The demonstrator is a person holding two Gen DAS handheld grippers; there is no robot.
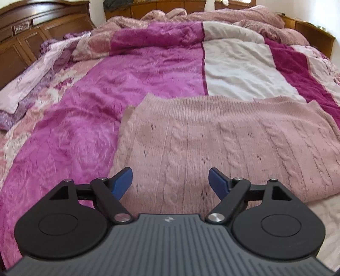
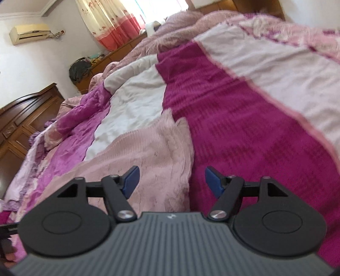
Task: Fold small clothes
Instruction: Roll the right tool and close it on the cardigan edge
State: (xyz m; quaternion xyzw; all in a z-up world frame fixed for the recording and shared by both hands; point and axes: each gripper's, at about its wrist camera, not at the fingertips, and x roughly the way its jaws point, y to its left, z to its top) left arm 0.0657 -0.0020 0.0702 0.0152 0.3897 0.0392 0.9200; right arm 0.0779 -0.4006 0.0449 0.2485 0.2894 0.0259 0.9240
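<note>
A dusty-pink cable-knit sweater (image 1: 223,140) lies folded flat on the bed, its ribbed edge toward the far side. My left gripper (image 1: 170,180) hovers above the sweater's near part, open, with blue pads (image 1: 122,180) wide apart and nothing between them. In the right wrist view the same sweater (image 2: 136,155) lies to the left of centre, its right edge running under the gap of my right gripper (image 2: 172,180). That gripper is open too, tilted, and holds nothing.
The bed is covered by a rumpled magenta, white and dark-pink quilt (image 1: 148,70). A dark wooden headboard (image 1: 25,36) stands at the left. A bunched blanket (image 1: 212,14) lies at the far end. A curtain (image 2: 110,23) and wall air conditioner (image 2: 29,33) show beyond.
</note>
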